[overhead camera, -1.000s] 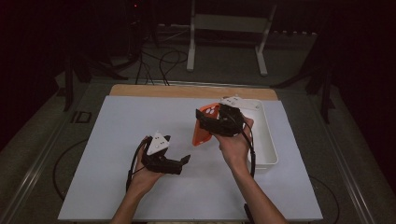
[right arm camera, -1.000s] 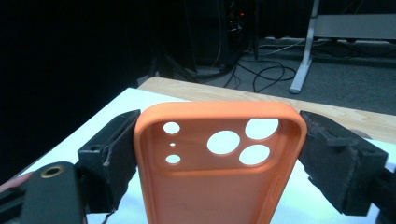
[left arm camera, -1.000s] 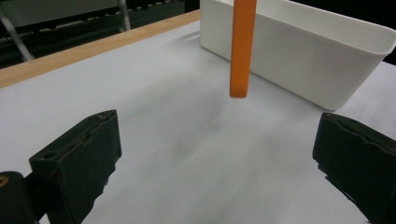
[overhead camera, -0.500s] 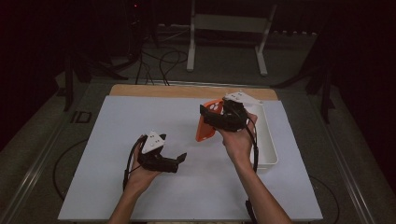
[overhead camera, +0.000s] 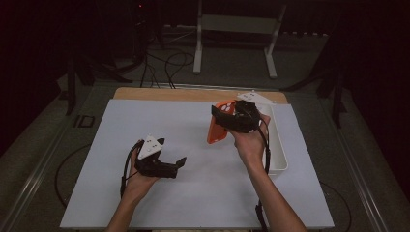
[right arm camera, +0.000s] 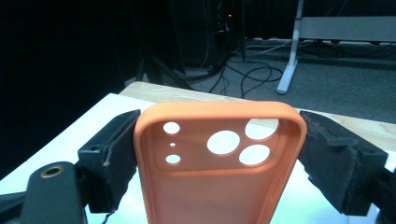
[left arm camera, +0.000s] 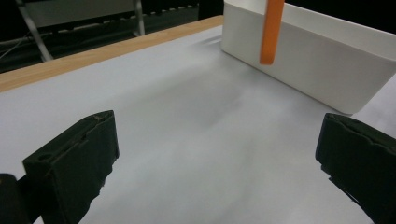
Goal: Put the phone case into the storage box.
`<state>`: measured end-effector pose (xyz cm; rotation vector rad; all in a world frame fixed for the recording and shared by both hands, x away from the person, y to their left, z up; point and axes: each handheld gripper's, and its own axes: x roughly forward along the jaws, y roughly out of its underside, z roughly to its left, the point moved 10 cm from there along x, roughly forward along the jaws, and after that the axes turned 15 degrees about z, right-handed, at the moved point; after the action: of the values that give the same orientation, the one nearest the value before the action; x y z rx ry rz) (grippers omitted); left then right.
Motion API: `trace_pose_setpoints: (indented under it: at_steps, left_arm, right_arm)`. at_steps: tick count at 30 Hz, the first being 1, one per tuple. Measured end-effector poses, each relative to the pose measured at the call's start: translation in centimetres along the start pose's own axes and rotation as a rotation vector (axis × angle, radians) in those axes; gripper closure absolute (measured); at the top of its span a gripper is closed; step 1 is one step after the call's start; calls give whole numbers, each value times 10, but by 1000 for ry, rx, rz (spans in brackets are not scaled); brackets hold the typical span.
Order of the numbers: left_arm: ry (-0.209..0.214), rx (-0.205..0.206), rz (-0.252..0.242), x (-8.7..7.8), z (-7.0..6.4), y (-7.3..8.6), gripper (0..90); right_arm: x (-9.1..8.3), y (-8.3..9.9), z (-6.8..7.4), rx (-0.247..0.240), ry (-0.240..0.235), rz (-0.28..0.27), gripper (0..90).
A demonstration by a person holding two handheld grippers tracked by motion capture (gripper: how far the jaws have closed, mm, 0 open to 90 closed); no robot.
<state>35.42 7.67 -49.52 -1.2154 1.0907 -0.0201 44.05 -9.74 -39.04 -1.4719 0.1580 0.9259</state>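
Observation:
An orange phone case with camera cut-outs stands upright between the two black jaws of my right gripper, which is shut on its sides. In the high view that right gripper holds the case in the air, just left of the white tray. My left gripper rests low over the white mat at front left, open, with nothing between its jaws. From the left gripper view, the case's orange edge hangs in front of the tray's wall.
A white mat covers the table, with a strip of bare wood along the far edge. Past the table, cables and a grey stand sit on a dark floor.
My right gripper has lifted the orange case slightly and carried it a little farther from the person. The left gripper has shifted slightly left and stays open.

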Motion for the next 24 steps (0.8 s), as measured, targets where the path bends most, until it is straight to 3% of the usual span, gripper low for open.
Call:
trace_pose_setpoints:
  at_steps: [14, 24]
  left_arm:
    - [-39, -19, -27, -12, 21, 20, 3]
    - [-72, -58, -22, -22, 38, 42, 3]
  right_arm:
    - [2, -4, -7, -6, 22, 5, 168]
    - [-1, -8, -13, -2, 41, -1, 168]
